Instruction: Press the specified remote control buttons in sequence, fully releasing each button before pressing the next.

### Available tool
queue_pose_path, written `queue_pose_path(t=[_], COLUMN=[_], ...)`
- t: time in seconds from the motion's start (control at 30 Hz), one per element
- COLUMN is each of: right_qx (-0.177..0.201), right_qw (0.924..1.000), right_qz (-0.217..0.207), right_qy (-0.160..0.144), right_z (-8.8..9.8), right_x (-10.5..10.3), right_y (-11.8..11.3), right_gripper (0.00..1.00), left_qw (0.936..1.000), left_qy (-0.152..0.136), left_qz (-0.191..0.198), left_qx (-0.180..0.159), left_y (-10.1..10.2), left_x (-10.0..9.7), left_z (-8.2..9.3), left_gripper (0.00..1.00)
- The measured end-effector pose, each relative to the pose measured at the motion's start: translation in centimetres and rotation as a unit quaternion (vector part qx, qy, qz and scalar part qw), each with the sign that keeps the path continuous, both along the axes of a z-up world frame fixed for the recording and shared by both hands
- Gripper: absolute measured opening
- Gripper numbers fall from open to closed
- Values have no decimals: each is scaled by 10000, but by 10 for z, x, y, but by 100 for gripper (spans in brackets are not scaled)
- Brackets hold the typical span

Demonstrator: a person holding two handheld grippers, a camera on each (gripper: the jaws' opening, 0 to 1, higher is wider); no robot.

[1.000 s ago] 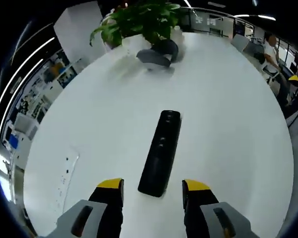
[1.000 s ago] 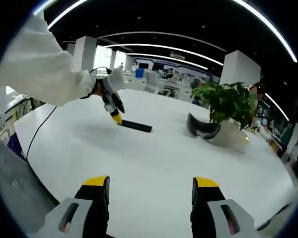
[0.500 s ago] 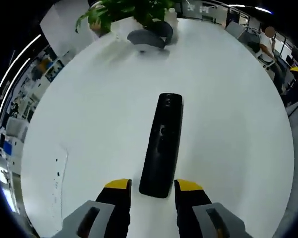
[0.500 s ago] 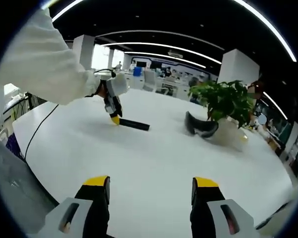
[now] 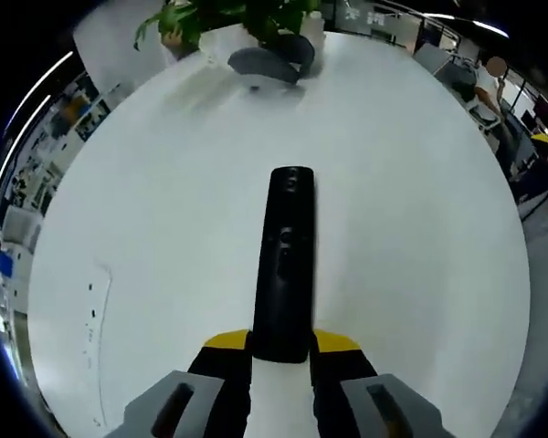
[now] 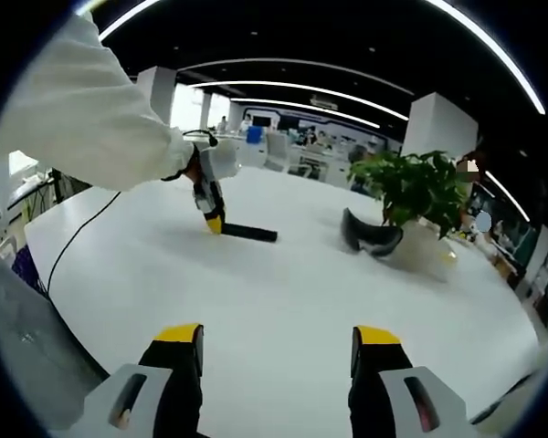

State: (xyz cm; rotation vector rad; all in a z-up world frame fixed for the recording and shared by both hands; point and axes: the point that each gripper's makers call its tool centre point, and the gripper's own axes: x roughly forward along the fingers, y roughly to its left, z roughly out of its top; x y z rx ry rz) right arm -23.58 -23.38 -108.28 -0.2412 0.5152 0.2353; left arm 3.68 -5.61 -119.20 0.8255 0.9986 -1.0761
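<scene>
A long black remote control lies on the round white table, pointing away from me. My left gripper has its yellow-tipped jaws pressed against both sides of the remote's near end, so it is shut on it. In the right gripper view the remote control lies far across the table, with the left gripper at its left end, held by a person's hand in a white sleeve. My right gripper hovers over bare table near its front edge, open with nothing between its jaws.
A green potted plant and a dark grey curved headset stand at the table's far side, beyond the remote. The plant and headset sit at the top of the left gripper view. A thin cable trails off the table's left edge.
The left gripper's jaws have come together from well apart onto the remote's near end, and the gripper has moved forward along it. The right gripper has stayed put.
</scene>
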Motion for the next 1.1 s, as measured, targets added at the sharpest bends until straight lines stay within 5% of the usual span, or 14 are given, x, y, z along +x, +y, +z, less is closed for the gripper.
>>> queue_pose_path(t=[0.3, 0.57, 1.1], right_qx=[13, 35, 113], right_qw=[10000, 10000, 9997], right_qz=[23, 34, 151], right_qy=[-32, -75, -163], right_z=[1, 3, 7], right_x=[0, 0, -1], right_y=[1, 1, 6], right_gripper=[63, 62, 61], left_qw=[9980, 9962, 9935], left_qy=[-59, 435, 373], left_qz=[-78, -107, -515], left_qx=[627, 749, 948], left_y=[1, 4, 8], left_x=[-10, -33, -78], left_z=[-5, -8, -9], left_gripper=[23, 23, 23])
